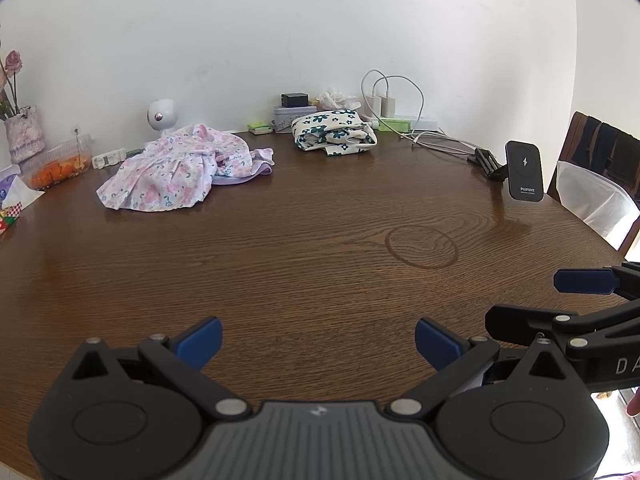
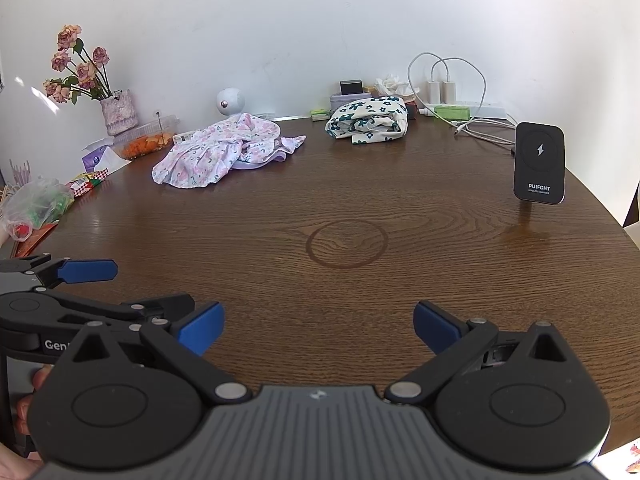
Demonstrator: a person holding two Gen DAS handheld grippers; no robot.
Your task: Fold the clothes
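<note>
Crumpled pink floral cotton garment [image 1: 180, 168] is lying at the upper left of the frame on the dark brown wooden table [image 1: 320, 248], with a cream cloth printed with green flowers [image 1: 334, 132] sitting bunched at upper centre. Right of them, a black charger stand [image 2: 539, 162] is showing "PUIFGHT". Both the left gripper [image 1: 318, 342] and the right gripper [image 2: 318, 330] are hovering spread wide, holding nothing.

a pink floral garment [image 1: 176, 170] at ten o'clock, a cream cloth with dark green flowers [image 1: 334, 131] at twelve, on the dark brown wood-grain table [image 1: 320, 248].
</note>
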